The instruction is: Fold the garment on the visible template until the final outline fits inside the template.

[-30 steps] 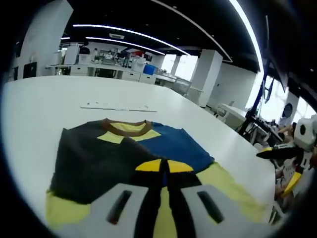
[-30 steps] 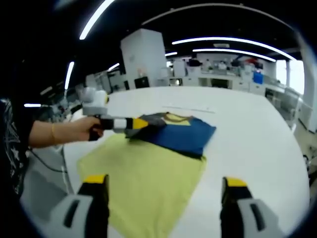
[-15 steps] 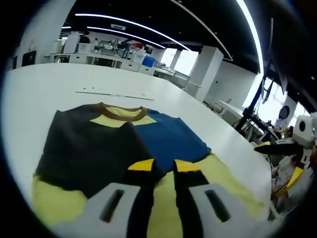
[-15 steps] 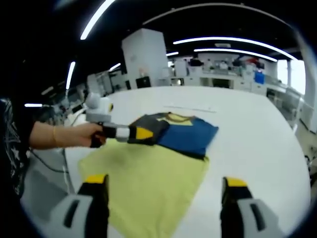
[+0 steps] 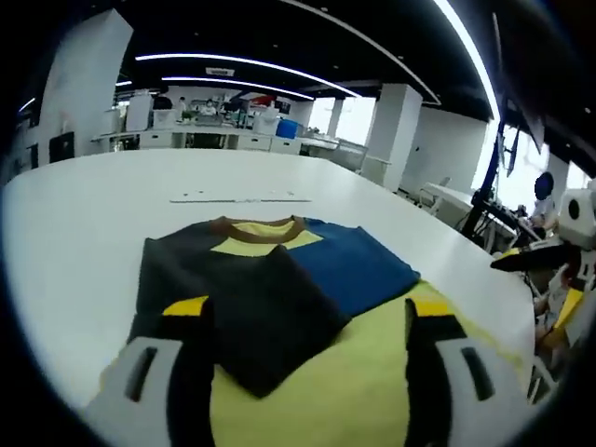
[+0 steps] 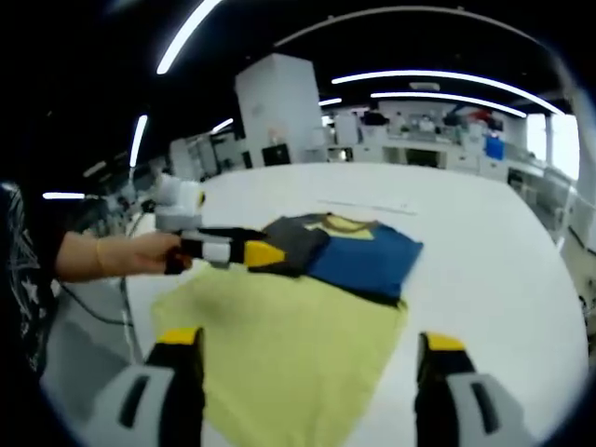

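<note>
A shirt lies flat on the white table (image 5: 84,214), with a brown collar (image 5: 259,227), a blue panel (image 5: 358,265) and a yellow lower part (image 5: 345,396). A dark grey flap (image 5: 270,303) lies folded over its middle. My left gripper (image 5: 303,312) is open just above the shirt, its jaws either side of the flap's near corner. In the right gripper view a hand (image 6: 130,253) holds this left gripper (image 6: 250,251) at the dark flap (image 6: 296,244). My right gripper (image 6: 307,340) hangs open over the yellow part (image 6: 289,345), holding nothing.
A thin line of pale marks (image 5: 240,198) (image 6: 365,206) runs across the table beyond the collar. The table's edge (image 6: 140,317) lies close on the holder's side. Desks, shelves and a white pillar (image 6: 275,112) stand far behind. The other gripper (image 5: 533,256) shows at the right edge.
My left gripper was shut on the dark flap; it has opened, leaving the flap on the shirt, and drawn back a little. The right gripper stays open and barely moves.
</note>
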